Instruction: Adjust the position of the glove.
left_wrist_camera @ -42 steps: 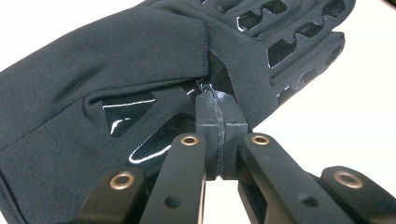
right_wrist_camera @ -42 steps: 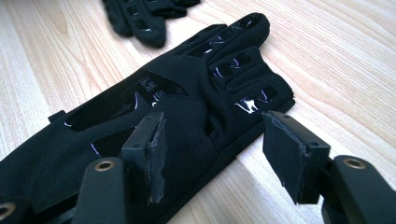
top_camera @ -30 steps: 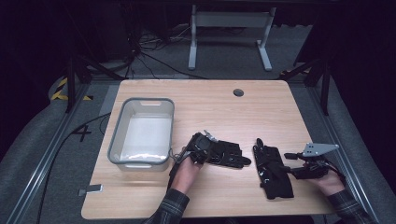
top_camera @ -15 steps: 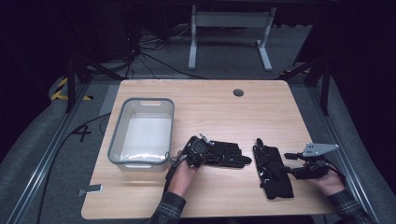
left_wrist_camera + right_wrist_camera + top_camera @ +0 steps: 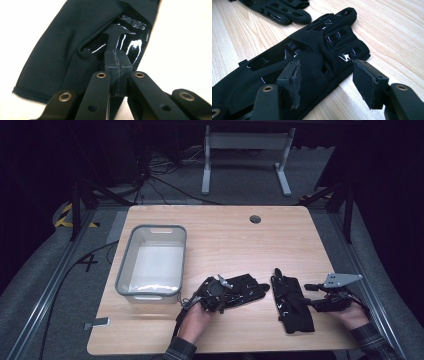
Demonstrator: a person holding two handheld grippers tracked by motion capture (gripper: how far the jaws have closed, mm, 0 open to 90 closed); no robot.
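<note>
High view: the pale wooden worktop (image 5: 220,235) carries a grey bin (image 5: 152,261) at its left side and two black gloves near its front edge. The left glove (image 5: 240,288) lies with its long axis running roughly across the worktop, fingers pointing toward the right edge and cuff toward the bin. The right glove (image 5: 292,301) lies more nearly front to back, fingers toward the far edge and cuff toward the front edge.

The left claw (image 5: 220,292) sits at the left glove's cuff end, between bin and glove, its jaws pressed together on a fold of the fabric; the left gripper view shows the pads (image 5: 117,67) meeting over the dark cloth (image 5: 75,50). The bin lies just to that claw's left, so a carry there would likely run short and sideways.

The right claw (image 5: 312,302) rests at the right edge of the right glove, jaws spread and pinching nothing. In the right gripper view its pads (image 5: 292,82) stand apart astride the near side of the glove (image 5: 307,57), fingers stretching away from the camera.
</note>
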